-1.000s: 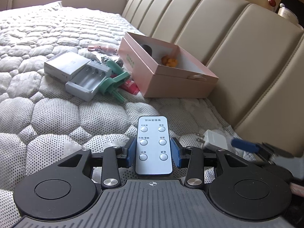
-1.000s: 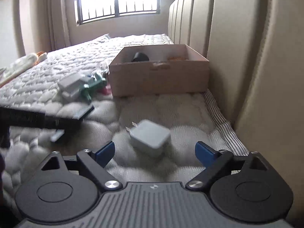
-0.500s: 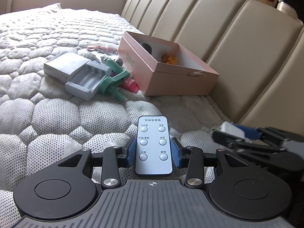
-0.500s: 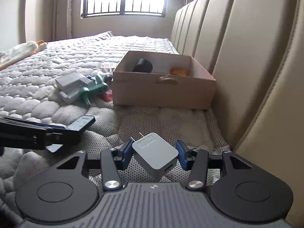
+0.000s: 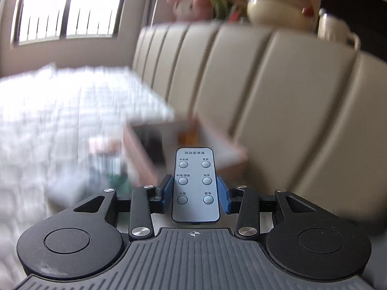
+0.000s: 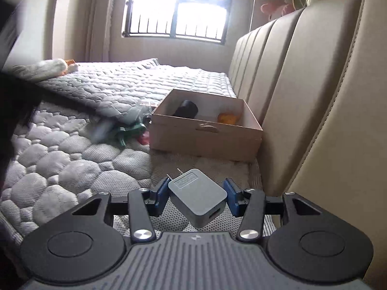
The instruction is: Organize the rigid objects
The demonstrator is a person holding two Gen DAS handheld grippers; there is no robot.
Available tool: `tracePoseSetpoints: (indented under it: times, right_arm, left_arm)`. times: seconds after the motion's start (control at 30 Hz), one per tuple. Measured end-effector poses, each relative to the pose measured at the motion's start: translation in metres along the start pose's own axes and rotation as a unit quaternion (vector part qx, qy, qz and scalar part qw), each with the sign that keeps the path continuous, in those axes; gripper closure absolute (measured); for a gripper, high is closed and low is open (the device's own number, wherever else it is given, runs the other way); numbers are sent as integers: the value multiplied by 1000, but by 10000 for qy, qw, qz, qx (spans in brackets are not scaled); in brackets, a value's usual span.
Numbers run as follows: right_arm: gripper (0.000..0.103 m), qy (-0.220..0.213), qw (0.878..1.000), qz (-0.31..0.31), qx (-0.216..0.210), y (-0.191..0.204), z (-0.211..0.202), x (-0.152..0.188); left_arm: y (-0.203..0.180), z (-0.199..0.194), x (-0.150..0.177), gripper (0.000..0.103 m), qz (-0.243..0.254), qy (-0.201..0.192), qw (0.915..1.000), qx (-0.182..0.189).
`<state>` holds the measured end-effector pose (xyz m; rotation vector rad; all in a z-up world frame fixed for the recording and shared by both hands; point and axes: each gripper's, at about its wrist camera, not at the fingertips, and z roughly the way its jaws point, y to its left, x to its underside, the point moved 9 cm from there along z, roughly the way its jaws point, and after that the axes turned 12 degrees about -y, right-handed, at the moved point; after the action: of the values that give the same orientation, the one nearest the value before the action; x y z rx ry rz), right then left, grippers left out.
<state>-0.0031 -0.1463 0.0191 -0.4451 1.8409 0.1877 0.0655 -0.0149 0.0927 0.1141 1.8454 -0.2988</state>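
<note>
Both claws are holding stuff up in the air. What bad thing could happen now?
The charger sits crooked in the right claw, pinched near its corners, so it might twist and drop onto the mattress. The remote is held only at its lower half by the left claw, so a bump against the box could tip it out.

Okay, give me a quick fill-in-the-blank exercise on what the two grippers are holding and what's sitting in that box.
1. The left gripper is closed on a grey ____ with six round buttons.
2. The right gripper grips a grey plug-in ____ with two metal prongs.
3. The open cardboard box stands against the padded ____.
4. Inside the box lie a black object and an ____ one.

Missing words: remote; charger; headboard; orange
</note>
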Motion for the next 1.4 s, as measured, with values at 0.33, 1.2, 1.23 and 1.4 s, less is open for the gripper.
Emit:
tracePoseSetpoints:
  times: [0.33, 1.2, 1.23, 1.4]
  right_arm:
    - [55, -101, 9999, 42, -71, 0, -8, -2]
    - [24, 248, 9920, 1199, 318, -36, 143, -138]
    - [24, 232, 9934, 1076, 308, -30, 137, -126]
    - [24, 378, 9981, 487, 98, -2, 109, -62]
  left_arm:
    - [32, 122, 1, 61, -610, 483, 9963, -358]
    - [227, -37, 63, 61, -1998, -167, 9641, -1742]
    - [234, -42, 61, 61, -2080, -251, 9606, -1824]
    - [240, -45, 60, 61, -2144, -254, 9605, -1755]
